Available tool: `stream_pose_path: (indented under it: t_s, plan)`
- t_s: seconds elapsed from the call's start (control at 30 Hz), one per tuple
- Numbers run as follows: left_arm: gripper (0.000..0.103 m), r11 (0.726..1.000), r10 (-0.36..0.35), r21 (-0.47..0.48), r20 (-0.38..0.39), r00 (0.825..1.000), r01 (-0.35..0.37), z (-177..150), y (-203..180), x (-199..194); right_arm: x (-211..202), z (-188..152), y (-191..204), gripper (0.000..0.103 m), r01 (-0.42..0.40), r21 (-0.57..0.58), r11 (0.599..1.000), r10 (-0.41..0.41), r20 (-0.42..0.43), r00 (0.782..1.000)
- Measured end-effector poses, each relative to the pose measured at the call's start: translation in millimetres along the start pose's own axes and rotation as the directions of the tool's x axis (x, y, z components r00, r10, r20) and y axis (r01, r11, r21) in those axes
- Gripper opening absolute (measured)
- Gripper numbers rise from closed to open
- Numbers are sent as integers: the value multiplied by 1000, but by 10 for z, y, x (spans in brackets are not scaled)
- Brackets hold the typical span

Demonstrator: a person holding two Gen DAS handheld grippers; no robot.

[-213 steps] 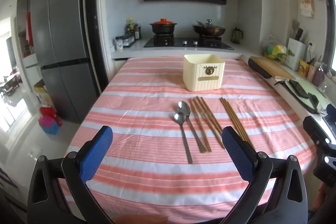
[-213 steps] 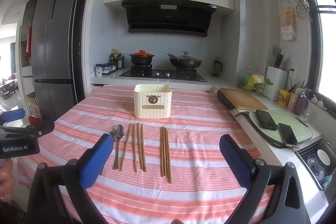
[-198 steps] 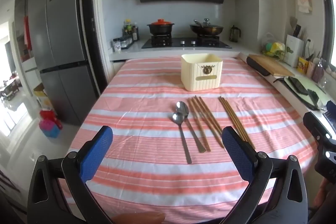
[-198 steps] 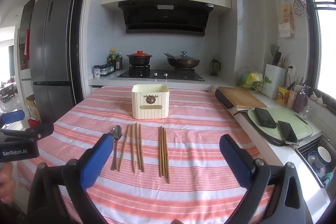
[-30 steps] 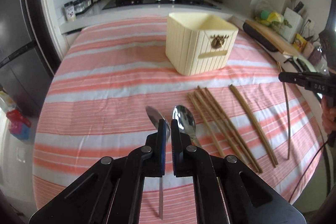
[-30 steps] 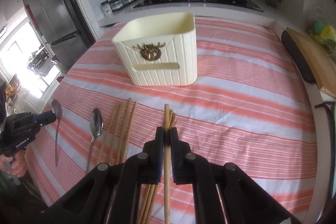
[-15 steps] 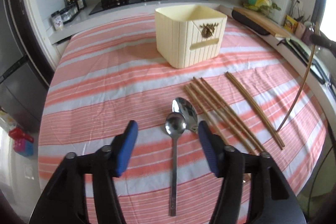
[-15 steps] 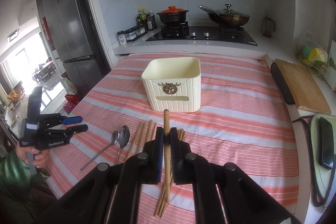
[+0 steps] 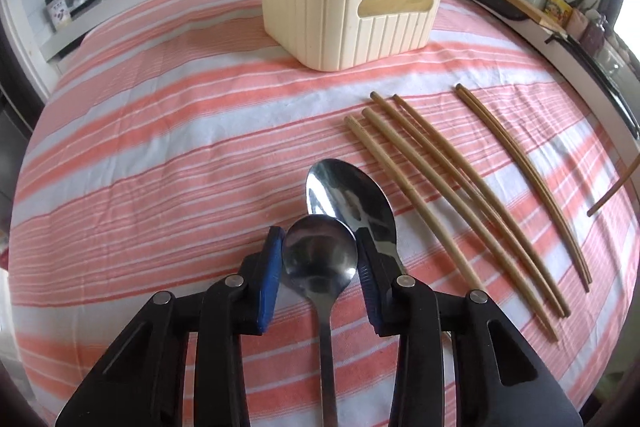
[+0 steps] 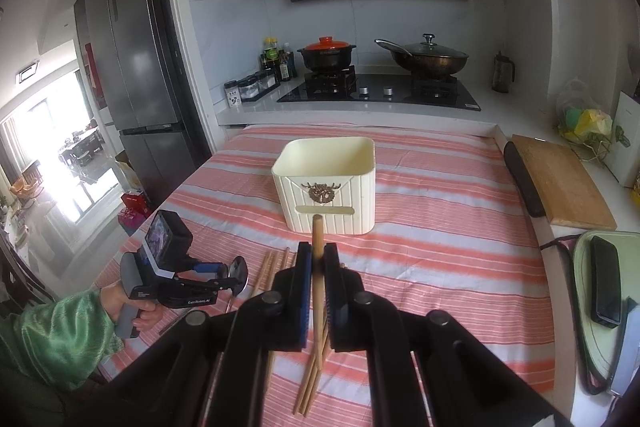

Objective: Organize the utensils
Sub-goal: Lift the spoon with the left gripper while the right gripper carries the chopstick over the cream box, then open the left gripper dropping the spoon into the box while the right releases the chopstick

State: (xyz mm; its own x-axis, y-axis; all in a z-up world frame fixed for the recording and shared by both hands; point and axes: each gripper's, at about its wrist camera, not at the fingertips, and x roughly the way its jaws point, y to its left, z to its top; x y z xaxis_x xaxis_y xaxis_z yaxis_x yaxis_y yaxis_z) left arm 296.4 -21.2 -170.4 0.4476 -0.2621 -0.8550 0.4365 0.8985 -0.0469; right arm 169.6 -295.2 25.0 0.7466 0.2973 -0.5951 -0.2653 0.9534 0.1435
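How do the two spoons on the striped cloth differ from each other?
The smaller spoon has a rounder bowl; the larger spoon has a longer, oval bowl. The smaller spoon lies between the left gripper's blue pads; the larger spoon lies outside them, partly hidden behind the right-hand finger. The smaller spoon's bowl overlaps the larger spoon's edge. Both are shiny metal and face bowl up.

small spoon (image 9: pixel 320 259) handle: runs off the left wrist view's bottom edge, between the left tool (image 9: pixel 320 259) arms.
large spoon (image 9: pixel 352 195): lower bowl and handle hidden behind the small spoon and the tool's right finger.
held chopstick (image 10: pixel 318 267): mid-length hidden between the right tool (image 10: pixel 317 263) pads; in the left view only its tip shows at the right edge.
container (image 10: pixel 328 183) floor: hidden by its walls.
bottle labels near the surface's far left corner: too small to read.
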Motion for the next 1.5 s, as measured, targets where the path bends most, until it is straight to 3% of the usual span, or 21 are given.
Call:
stream_pose_path:
  t_s: [0.13, 0.27, 0.47, 0.6, 0.73, 0.9, 1.0, 1.1, 1.27, 1.43, 1.5]
  plan:
    - [36, 999, 22, -28, 31, 999, -21, 10, 29, -174, -42, 40, -7, 6, -5, 3, 1000, 5, 13, 1000]
    - [36, 999, 14, -40, 131, 991, -9, 108, 17, -713, -115, 132, 20, 6, -11, -7, 1000, 11, 44, 999]
    - [35, 1000, 11, -24, 307, 952, -4, 453, 1, -1657, -177, 404, 89, 6, -17, -34, 999, 20, 90, 996]
    - [35, 999, -13, -22, 398, 917, 24, 934, 43, -2120, -117, 705, 71, 6, -1, -37, 999, 6, 120, 993]
    - [35, 1000, 12, 7, 474, 880, -17, 1567, 6, -2439, -42, 1175, 25, 6, 1, -20, 1000, 2, 171, 985]
    - [35, 1000, 1, -16, 513, 858, 8, 2365, 43, -2482, 167, 1813, 8, 6, 49, -34, 998, -38, 259, 965]
    - [35, 998, -15, -43, 500, 866, 42, 2682, 69, -2269, 467, 2038, -43, 6, 57, -28, 998, -48, 259, 965]
    - [35, 994, -32, -79, 451, 892, 75, 2830, 91, -1871, 905, 2099, -124, 6, 58, -16, 998, -54, 202, 978]
    - [35, 991, -22, -118, 315, 949, 63, 2867, 127, -1029, 1741, 1929, -309, 6, 61, 25, 998, -61, 19, 998]
    - [37, 992, 1, -123, 189, 982, 23, 2798, 142, -414, 2338, 1637, -472, 7, 96, 36, 995, -89, -166, 982]
    - [41, 992, 21, -126, 183, 983, 2, 2755, 143, -338, 2412, 1567, -484, 21, 116, 20, 993, -111, -187, 976]
